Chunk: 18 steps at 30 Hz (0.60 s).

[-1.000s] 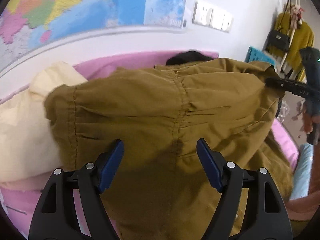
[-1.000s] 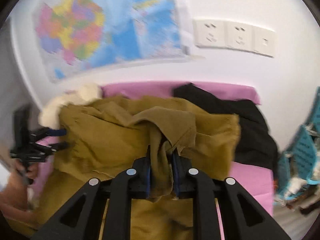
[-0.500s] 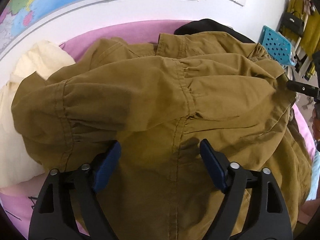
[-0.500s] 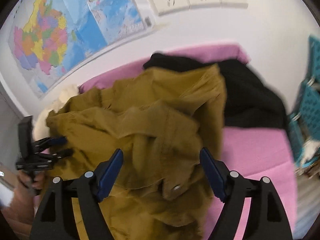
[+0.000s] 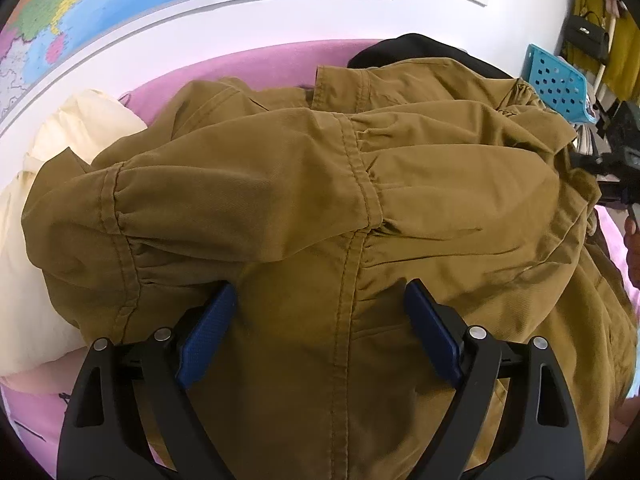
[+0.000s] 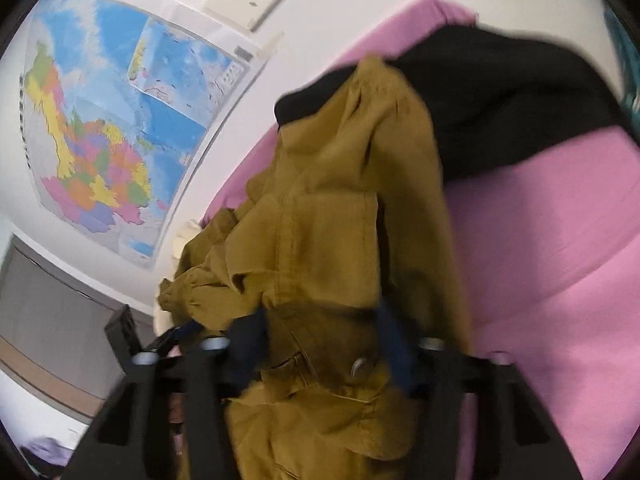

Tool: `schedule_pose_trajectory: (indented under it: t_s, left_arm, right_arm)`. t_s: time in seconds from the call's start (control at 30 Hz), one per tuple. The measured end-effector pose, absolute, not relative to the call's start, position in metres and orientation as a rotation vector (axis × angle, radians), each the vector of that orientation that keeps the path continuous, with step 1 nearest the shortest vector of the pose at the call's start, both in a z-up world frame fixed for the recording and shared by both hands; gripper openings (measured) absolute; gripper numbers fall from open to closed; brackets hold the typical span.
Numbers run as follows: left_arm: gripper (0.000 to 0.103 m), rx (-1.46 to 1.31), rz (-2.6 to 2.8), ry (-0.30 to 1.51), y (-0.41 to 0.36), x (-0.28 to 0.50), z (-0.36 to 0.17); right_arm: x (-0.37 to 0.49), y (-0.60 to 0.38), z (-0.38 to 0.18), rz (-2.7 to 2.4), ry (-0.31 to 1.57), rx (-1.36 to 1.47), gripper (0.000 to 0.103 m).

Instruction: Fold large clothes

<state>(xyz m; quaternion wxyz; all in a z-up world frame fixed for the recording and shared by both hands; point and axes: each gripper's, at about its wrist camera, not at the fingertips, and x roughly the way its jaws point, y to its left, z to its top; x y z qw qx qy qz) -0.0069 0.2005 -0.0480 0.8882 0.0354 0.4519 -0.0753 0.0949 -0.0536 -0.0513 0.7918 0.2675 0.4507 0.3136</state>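
Left wrist view: the mustard-brown cotton jacket [image 5: 320, 200] lies heaped on the pink bed sheet [image 5: 256, 68], the left gripper [image 5: 320, 332] spread over it — a sleeve folded across; next comes smoothing. Right wrist view: the right gripper [image 6: 320, 344], spread, straddles a buttoned flap — a second ago it pinched cloth.

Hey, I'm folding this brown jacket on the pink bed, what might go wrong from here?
The brown jacket overlaps the black garment and lies against the cream garment, so a pull may drag either along. The left gripper is open over loose cloth with a sleeve draped across, so closing may pinch several layers. The right gripper view is blurred; its aim may be off.
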Motion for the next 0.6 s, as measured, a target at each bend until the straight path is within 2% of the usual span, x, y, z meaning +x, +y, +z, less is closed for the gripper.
schedule_pose_trajectory:
  t_s: [0.03, 0.2, 0.23, 0.33, 0.43, 0.6]
  left_arm:
    - [0.086, 0.073, -0.154, 0.94, 0.2, -0.008, -0.047]
    - [0.085, 0.054, -0.168, 0.926, 0.2, -0.011, -0.044]
    - [0.086, 0.057, -0.169, 0.922, 0.199, -0.012, -0.043]
    - [0.086, 0.081, -0.144, 0.935, 0.196, -0.01, -0.046]
    - [0.086, 0.077, -0.14, 0.929, 0.197, -0.014, -0.043]
    - [0.083, 0.029, -0.169, 0.874, 0.208, -0.041, -0.022]
  right_arm:
    - [0.091, -0.052, -0.045, 0.662, 0.942, 0.534, 0.008]
    - [0.055, -0.032, 0.021, 0.484, 0.721, 0.18, 0.008]
    - [0.05, -0.024, 0.026, 0.433, 0.699, 0.1, 0.011]
    - [0.056, 0.014, 0.004, 0.226, 0.736, -0.267, 0.045]
    - [0.062, 0.008, -0.012, 0.24, 0.79, -0.231, 0.044]
    - [0.042, 0.003, 0.014, 0.357, 0.681, -0.132, 0.044]
